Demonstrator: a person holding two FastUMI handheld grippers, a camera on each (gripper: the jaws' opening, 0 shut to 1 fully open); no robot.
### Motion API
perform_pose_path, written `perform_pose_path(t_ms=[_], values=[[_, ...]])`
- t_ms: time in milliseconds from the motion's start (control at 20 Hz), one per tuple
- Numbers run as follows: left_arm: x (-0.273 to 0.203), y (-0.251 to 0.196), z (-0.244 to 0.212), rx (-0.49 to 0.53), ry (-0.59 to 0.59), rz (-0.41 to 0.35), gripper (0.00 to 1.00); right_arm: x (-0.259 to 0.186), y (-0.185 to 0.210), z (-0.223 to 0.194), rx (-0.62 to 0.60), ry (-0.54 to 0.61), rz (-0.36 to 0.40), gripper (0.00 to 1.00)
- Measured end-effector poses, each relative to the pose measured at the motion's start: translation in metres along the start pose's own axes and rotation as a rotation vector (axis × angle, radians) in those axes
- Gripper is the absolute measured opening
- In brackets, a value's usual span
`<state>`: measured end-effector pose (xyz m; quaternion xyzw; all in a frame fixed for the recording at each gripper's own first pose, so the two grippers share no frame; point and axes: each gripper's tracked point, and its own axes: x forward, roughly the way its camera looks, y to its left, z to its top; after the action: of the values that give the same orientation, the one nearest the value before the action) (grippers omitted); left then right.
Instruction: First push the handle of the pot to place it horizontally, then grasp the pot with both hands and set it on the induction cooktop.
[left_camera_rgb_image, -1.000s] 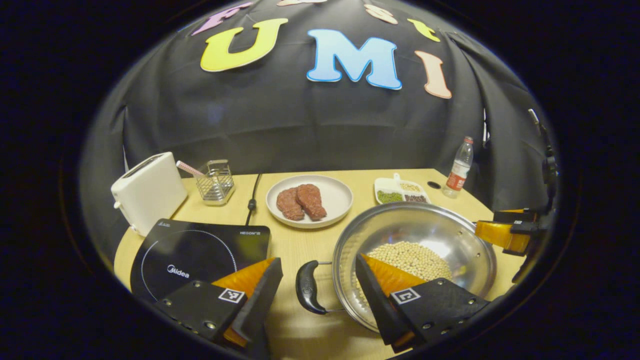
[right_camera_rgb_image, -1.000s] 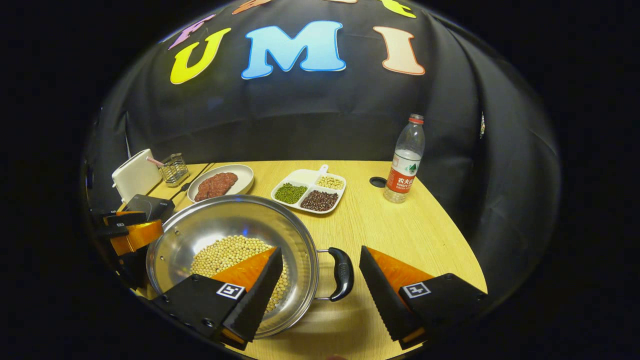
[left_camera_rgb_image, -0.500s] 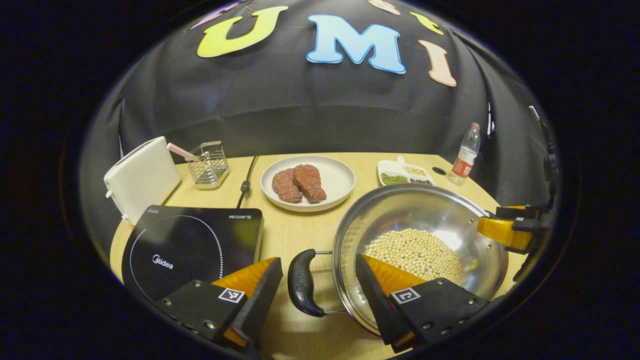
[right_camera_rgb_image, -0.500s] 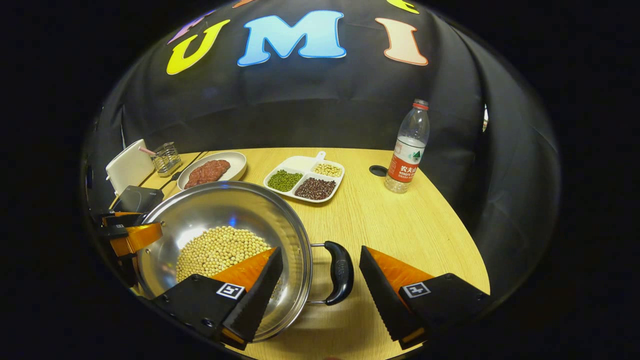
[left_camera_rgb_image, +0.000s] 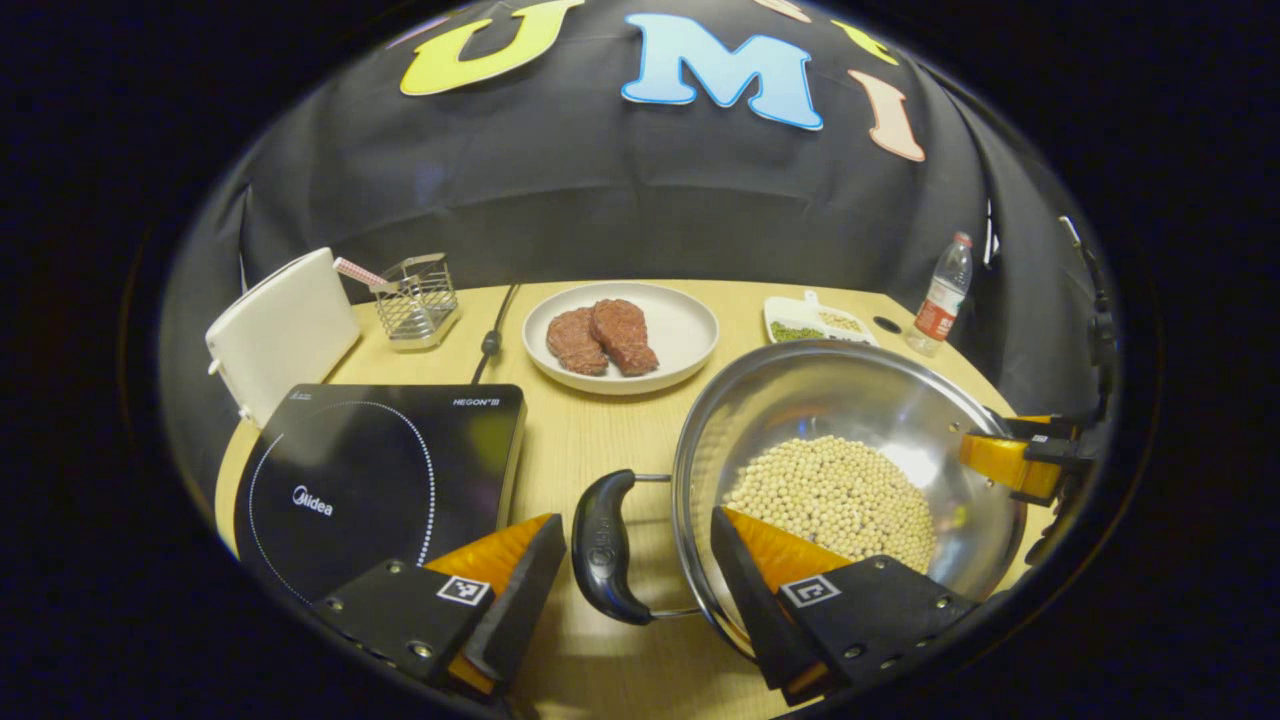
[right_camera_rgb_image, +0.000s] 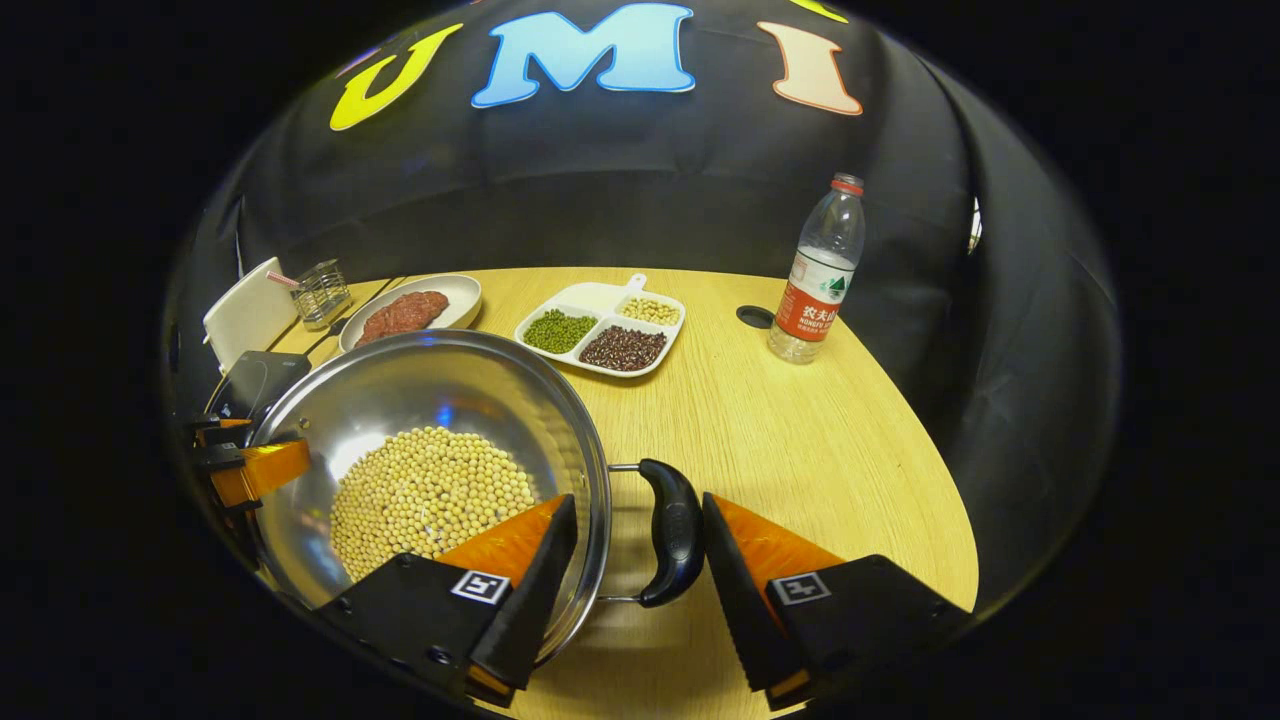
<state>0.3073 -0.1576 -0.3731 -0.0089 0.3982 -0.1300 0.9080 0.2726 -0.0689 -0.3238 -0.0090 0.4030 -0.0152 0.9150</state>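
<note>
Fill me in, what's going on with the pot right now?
A person works two handheld grippers at a steel pot of beans. The left gripper and right gripper each straddle one of its black handles, jaws open, one finger over the rim. The pot sits on the table, beside the induction cooktop, not on it yet.

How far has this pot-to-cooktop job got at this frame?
Done: the pot sits with its handles out sideways. In hand: the left gripper brackets the left handle, the right gripper the right handle; neither is clamped. Left: grip, lift, set on the induction cooktop.
</note>
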Motion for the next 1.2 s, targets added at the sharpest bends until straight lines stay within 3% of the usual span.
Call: perform_pose_path(t_ms=[50, 150, 200, 250, 500, 650, 1100, 1200], values=[[-0.001, 0.000, 0.000, -0.002, 0.000, -0.002, 0.80, 0.000, -0.001, -0.001, -0.003, 0.001, -0.003, 0.78], [0.000, -0.003, 0.000, -0.003, -0.003, -0.010, 0.75, 0.001, 0.000, -0.001, -0.003, 0.002, -0.006, 0.72], [0.002, -0.005, 0.001, 0.002, -0.006, -0.010, 0.78, 0.000, -0.001, -0.001, 0.007, 0.002, -0.004, 0.72], [0.001, -0.005, 0.000, 0.007, -0.002, -0.006, 0.67, 0.000, -0.001, -0.001, 0.016, 0.004, -0.001, 0.70], [0.003, -0.003, 0.003, -0.001, 0.012, 0.013, 0.63, -0.001, 0.003, -0.003, 0.041, 0.012, 0.006, 0.57], [0.004, -0.002, 0.008, -0.028, -0.003, 0.011, 0.53, -0.003, 0.003, -0.004, 0.050, 0.014, -0.012, 0.48], [-0.031, 0.016, 0.029, -0.033, -0.036, 0.006, 0.56, -0.040, 0.021, 0.016, 0.067, -0.016, -0.014, 0.51], [-0.041, 0.025, 0.034, -0.038, -0.044, 0.007, 0.55, -0.050, 0.031, 0.022, 0.064, -0.023, -0.015, 0.48]])
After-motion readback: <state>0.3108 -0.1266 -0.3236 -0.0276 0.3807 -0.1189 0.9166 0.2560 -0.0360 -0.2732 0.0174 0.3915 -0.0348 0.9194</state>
